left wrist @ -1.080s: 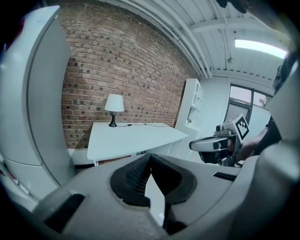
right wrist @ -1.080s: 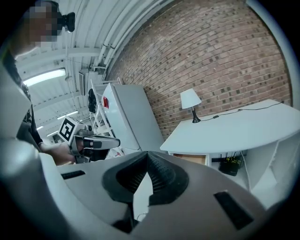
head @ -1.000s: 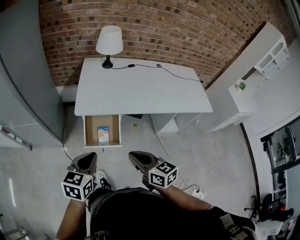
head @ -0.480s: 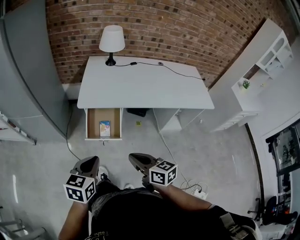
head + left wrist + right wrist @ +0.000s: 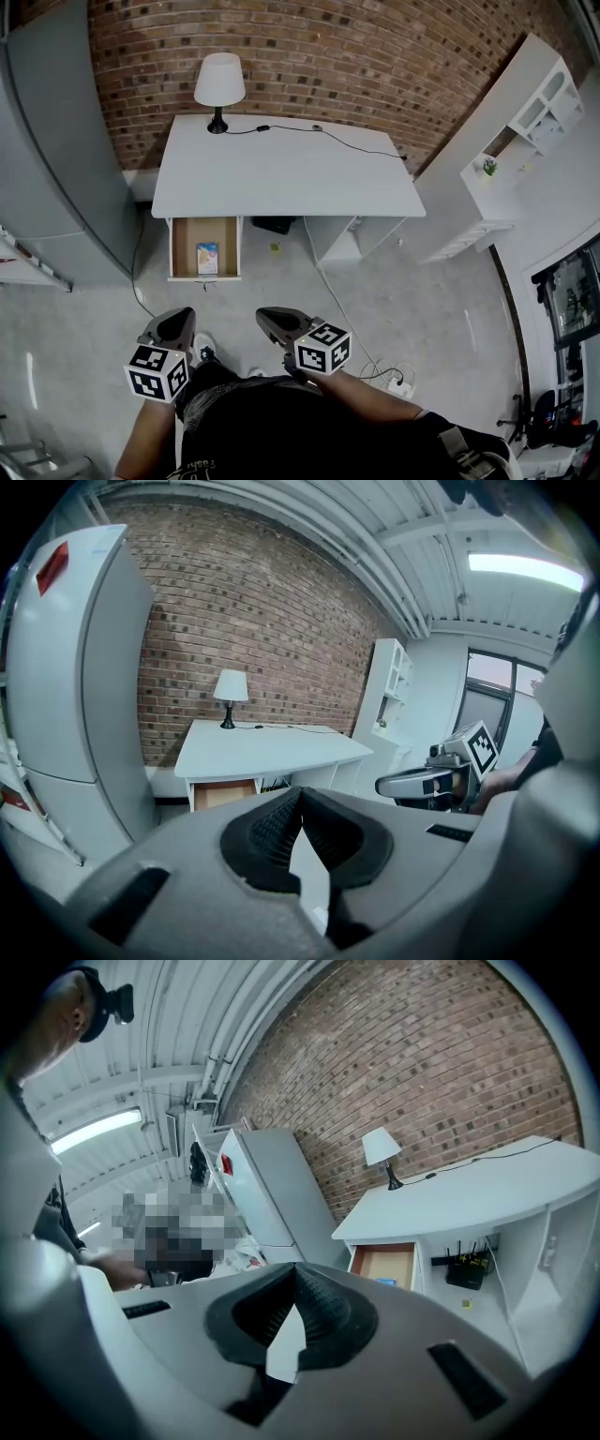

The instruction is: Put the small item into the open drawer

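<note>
Fingers point(image 5: 270, 829) on the left gripper point(image 5: 175, 321) are pinched shut with nothing in them. Same deal for the right gripper point(image 5: 275, 321), closed up and empty. Both sit low in the head view, well apart from the drawer point(image 5: 182, 251).

The item point(image 5: 207, 257) is already lying flat in that open drawer, left of centre in the frame, just under the worktop's point(image 5: 281, 178) front edge. It looks like a little card or packet, light blue with a yellowish patch, and the print is too small to read.

Only the head view shows it whole. The right gripper view catches just a blue sliver of it, plus a black box point(image 5: 466, 1271) with aerials under the worktop. The left gripper view gets the drawer nearly edge-on, so the item's hidden, but it does show the right gripper at the right of the frame.
</note>
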Demonstrator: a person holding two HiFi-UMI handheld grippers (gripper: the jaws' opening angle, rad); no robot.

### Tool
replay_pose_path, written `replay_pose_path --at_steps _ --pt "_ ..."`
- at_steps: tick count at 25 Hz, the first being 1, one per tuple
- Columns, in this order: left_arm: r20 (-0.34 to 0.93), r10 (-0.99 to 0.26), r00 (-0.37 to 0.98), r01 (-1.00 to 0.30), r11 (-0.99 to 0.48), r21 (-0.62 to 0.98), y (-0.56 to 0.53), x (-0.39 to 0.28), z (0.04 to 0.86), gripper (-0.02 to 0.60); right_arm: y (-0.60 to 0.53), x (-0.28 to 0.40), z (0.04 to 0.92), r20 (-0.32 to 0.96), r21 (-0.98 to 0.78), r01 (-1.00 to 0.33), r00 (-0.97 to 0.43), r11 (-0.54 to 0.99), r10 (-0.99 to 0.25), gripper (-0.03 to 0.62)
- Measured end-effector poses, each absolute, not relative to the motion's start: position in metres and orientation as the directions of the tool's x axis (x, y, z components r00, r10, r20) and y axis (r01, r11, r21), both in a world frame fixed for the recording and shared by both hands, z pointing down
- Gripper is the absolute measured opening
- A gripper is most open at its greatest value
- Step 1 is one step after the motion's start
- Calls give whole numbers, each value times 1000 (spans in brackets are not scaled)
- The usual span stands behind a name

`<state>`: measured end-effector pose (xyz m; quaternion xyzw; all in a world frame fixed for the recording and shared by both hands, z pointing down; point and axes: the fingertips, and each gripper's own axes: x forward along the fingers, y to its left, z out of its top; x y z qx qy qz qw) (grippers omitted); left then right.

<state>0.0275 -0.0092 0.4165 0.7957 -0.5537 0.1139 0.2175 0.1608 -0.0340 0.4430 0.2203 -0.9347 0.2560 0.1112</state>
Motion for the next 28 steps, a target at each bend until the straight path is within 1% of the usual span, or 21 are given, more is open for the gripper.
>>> replay_pose_path --at_steps 28 --pt "441 -822 359 -933 -298 203 0 40 421 17 -22 165 446 337 -400 -449 -883 799 -328 5"
